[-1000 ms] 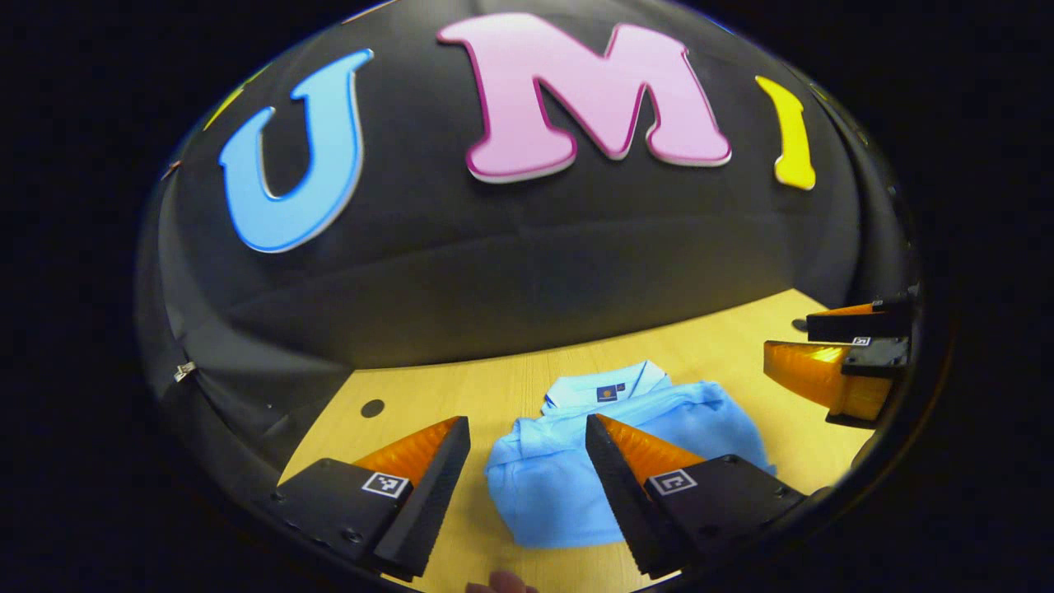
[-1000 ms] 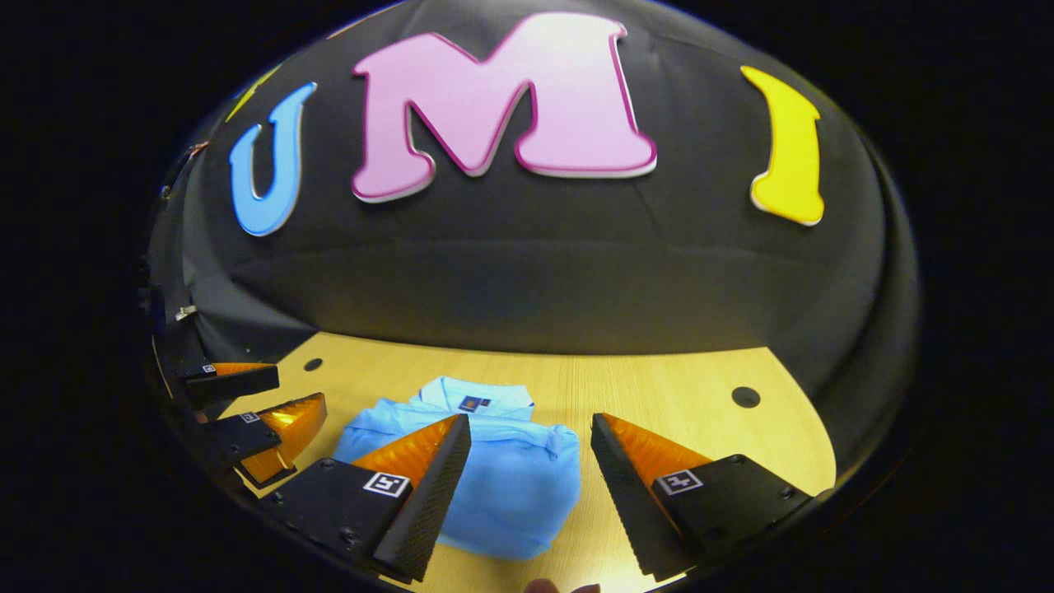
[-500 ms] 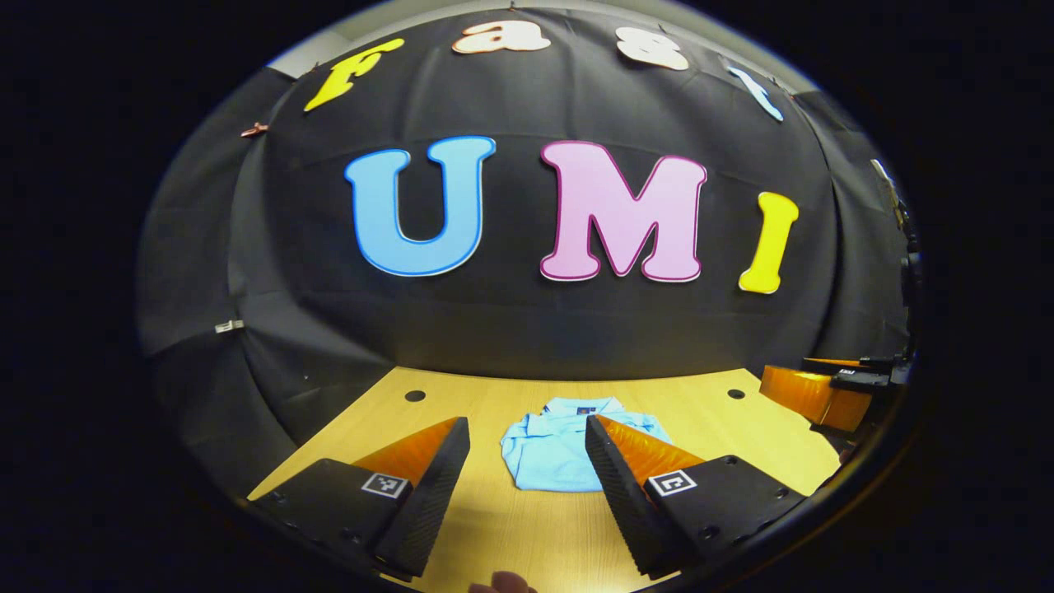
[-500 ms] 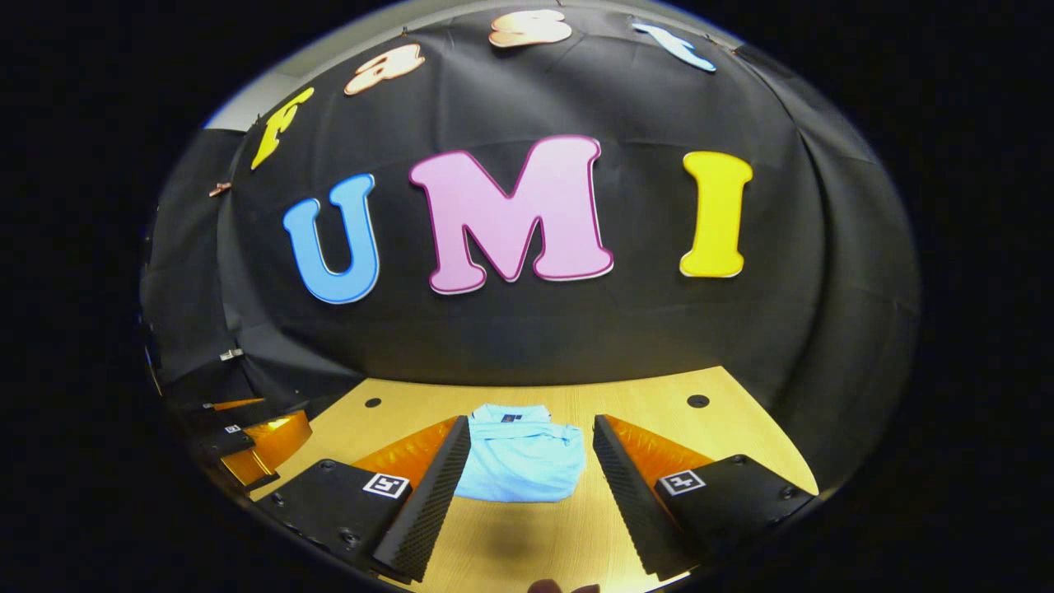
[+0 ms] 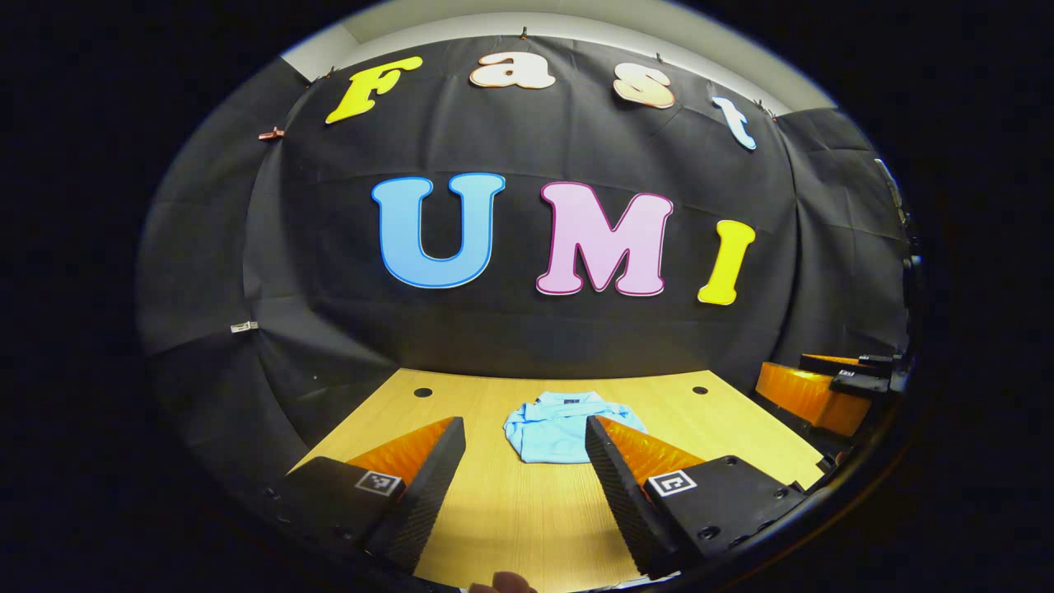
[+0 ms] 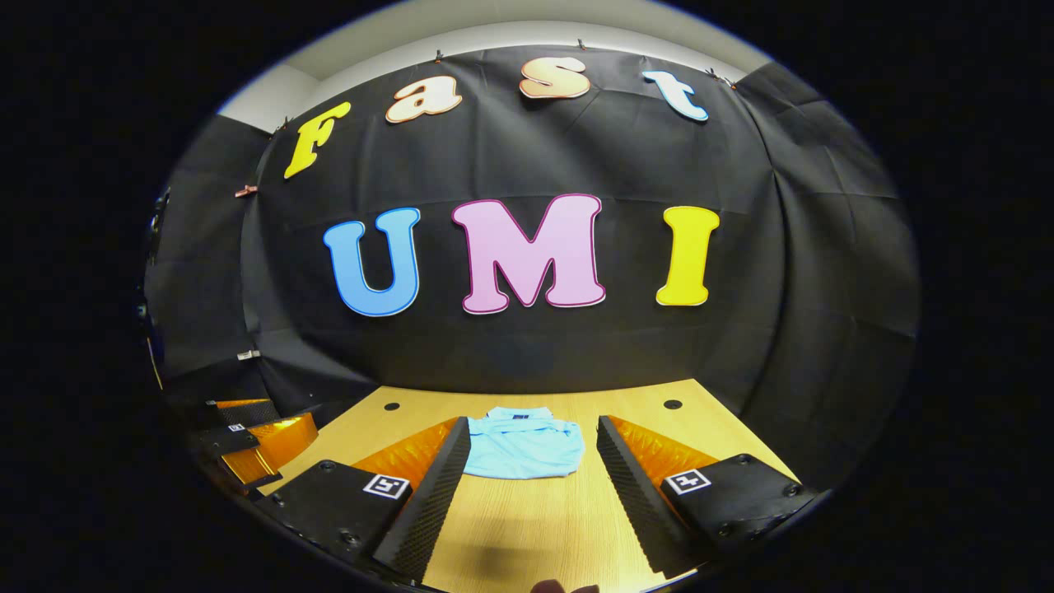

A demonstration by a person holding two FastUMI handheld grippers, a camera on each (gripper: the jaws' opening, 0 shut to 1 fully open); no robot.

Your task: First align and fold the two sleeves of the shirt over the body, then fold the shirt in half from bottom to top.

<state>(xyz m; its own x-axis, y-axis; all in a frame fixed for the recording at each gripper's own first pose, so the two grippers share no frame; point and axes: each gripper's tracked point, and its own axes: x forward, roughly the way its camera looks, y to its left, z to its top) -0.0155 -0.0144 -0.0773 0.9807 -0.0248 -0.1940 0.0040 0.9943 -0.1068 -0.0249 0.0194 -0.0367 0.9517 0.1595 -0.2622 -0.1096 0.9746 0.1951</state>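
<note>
Task looks done, judging from how things lie. The light blue polo shirt [image 5: 564,428] sits as a compact folded packet on the light wooden bench [image 5: 510,519], collar on top at the far side, no sleeves sticking out. That reads as sleeves folded in and bottom brought up to the top. Edges look a bit rumpled on the near left corner in the left gripper view, too small to say if it's misaligned.

Left gripper [image 5: 525,436]: jaws wide apart, holding nothing. The shirt lies ahead of them, well clear of the tips, between the two fingers' lines and partly hidden behind the right-hand one.

Right gripper [image 6: 533,436]: jaws also wide apart, nothing held. The same shirt [image 6: 523,446] lies ahead between the jaws, apart from both fingers.

Each gripper shows at the edge of the other's view: the right one [image 5: 823,387] well off to the right of the left gripper's jaws, the left one [image 6: 247,441] well off to the left of the right gripper's jaws. Both are clear of the shirt.

Left to do: nothing obvious in the fold sequence. At most a tidy of that near edge, if it matters. Two dark round holes in the bench [image 6: 673,404] lie beyond the shirt, not involved.
</note>
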